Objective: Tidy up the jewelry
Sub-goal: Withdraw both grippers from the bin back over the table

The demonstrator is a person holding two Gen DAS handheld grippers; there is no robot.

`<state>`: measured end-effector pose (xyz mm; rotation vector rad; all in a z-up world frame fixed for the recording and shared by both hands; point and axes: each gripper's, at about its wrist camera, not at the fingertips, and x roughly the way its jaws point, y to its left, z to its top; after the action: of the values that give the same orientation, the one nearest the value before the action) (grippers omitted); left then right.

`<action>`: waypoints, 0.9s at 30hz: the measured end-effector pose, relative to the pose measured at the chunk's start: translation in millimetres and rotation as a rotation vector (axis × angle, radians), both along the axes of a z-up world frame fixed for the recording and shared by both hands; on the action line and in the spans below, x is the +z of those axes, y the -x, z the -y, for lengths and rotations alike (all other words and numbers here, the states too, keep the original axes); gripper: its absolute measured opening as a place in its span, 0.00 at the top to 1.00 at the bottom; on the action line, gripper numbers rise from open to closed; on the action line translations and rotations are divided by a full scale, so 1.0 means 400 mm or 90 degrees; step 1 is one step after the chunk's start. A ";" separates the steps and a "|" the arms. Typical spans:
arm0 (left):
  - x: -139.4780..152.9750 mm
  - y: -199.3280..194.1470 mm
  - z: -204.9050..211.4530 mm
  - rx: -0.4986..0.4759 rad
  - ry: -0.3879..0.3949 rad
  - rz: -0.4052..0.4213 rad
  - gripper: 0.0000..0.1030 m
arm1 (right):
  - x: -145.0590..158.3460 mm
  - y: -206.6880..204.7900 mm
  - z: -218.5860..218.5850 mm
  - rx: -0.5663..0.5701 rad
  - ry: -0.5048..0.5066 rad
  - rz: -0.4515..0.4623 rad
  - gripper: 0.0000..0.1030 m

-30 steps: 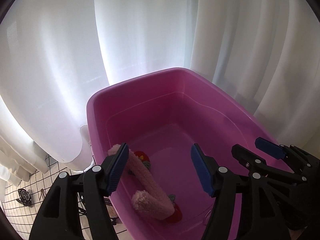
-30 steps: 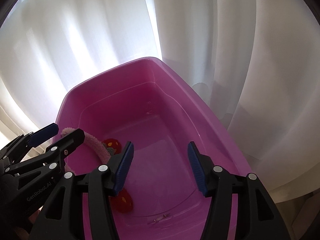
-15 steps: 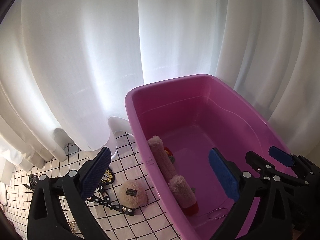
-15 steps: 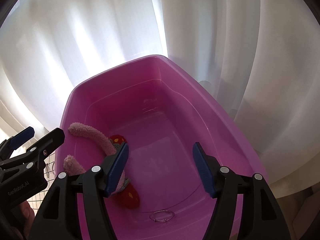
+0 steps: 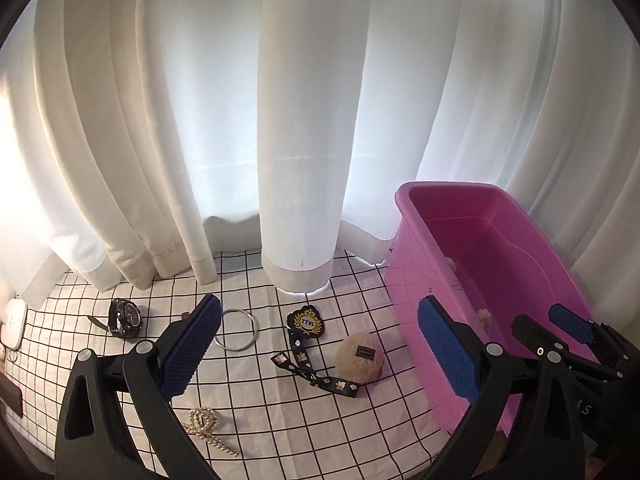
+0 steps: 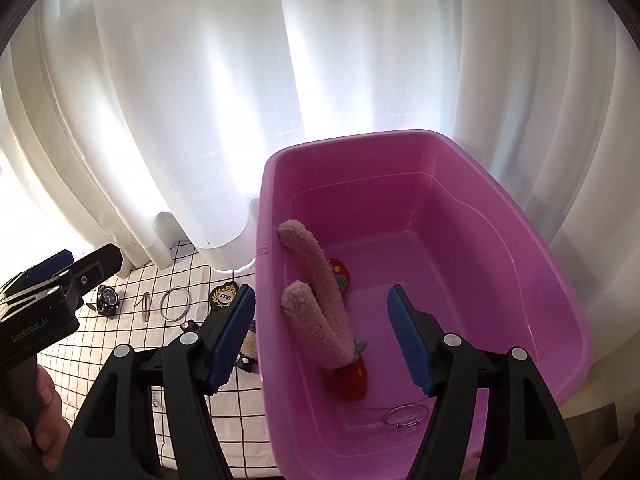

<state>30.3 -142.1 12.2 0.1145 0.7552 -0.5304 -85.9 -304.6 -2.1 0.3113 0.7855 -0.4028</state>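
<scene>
My left gripper (image 5: 320, 346) hangs open and wide over a checked cloth (image 5: 260, 392), nothing between its blue pads. On the cloth lie a silver bangle (image 5: 235, 328), a black watch (image 5: 125, 317), a black badge (image 5: 308, 321), a black charm strap (image 5: 316, 372), a beige pompom (image 5: 359, 356) and a gold hair clip (image 5: 206, 428). My right gripper (image 6: 320, 342) is over the near end of the pink tub (image 6: 400, 140), its jaws opening, gripping nothing. In the tub lie a pink fuzzy band (image 6: 320, 292), red pieces (image 6: 352, 380) and a thin wire bangle (image 6: 404, 416).
White curtains (image 5: 300, 160) hang close behind the cloth and the tub. A white device (image 5: 14, 322) sits at the cloth's far left edge. A person's hand (image 6: 44, 420) holds the left gripper (image 6: 86, 258) at the left of the right wrist view.
The left gripper has swung left from over the tub to over the cloth, and its jaws have widened. The right gripper drew back with wider jaws. The fuzzy band lies loose in the tub.
</scene>
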 end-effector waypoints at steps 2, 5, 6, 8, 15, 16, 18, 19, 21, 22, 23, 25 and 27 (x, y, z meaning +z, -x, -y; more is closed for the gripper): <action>0.015 -0.025 -0.056 0.024 0.002 0.005 0.06 | 0.012 -0.015 -0.032 0.018 -0.001 0.011 0.36; 0.035 -0.055 -0.142 0.067 0.003 0.020 0.06 | 0.027 -0.036 -0.081 0.050 0.002 0.020 0.36; 0.038 -0.064 -0.173 0.081 0.002 0.024 0.06 | 0.031 -0.048 -0.094 0.060 0.005 0.022 0.36; 0.036 -0.076 -0.229 0.108 0.000 0.025 0.06 | 0.036 -0.059 -0.117 0.077 0.009 0.024 0.36; -0.032 -0.095 -0.362 0.171 -0.020 0.003 0.06 | -0.002 -0.116 -0.182 0.112 -0.008 0.005 0.36; -0.047 -0.097 -0.376 0.179 -0.027 0.001 0.06 | -0.013 -0.123 -0.190 0.117 -0.012 -0.002 0.36; -0.082 -0.100 -0.397 0.191 -0.036 -0.014 0.06 | -0.042 -0.139 -0.210 0.128 -0.015 -0.023 0.36; -0.103 -0.101 -0.407 0.197 -0.038 -0.024 0.06 | -0.060 -0.144 -0.220 0.135 -0.016 -0.034 0.36; -0.146 -0.097 -0.426 0.205 -0.039 -0.048 0.06 | -0.097 -0.154 -0.238 0.147 -0.012 -0.052 0.36; -0.169 -0.096 -0.432 0.208 -0.040 -0.059 0.06 | -0.117 -0.161 -0.245 0.152 -0.010 -0.061 0.36; -0.189 -0.094 -0.435 0.212 -0.042 -0.069 0.06 | -0.139 -0.167 -0.251 0.158 -0.011 -0.068 0.36; -0.229 -0.088 -0.437 0.215 -0.049 -0.083 0.06 | -0.174 -0.180 -0.260 0.167 -0.012 -0.080 0.36; -0.265 -0.078 -0.436 0.211 -0.055 -0.095 0.06 | -0.211 -0.195 -0.266 0.179 -0.020 -0.085 0.36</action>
<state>61.6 32.2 -93.8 0.0285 0.9214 -0.1915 -8.0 -198.1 -86.5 0.2014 0.9522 -0.1472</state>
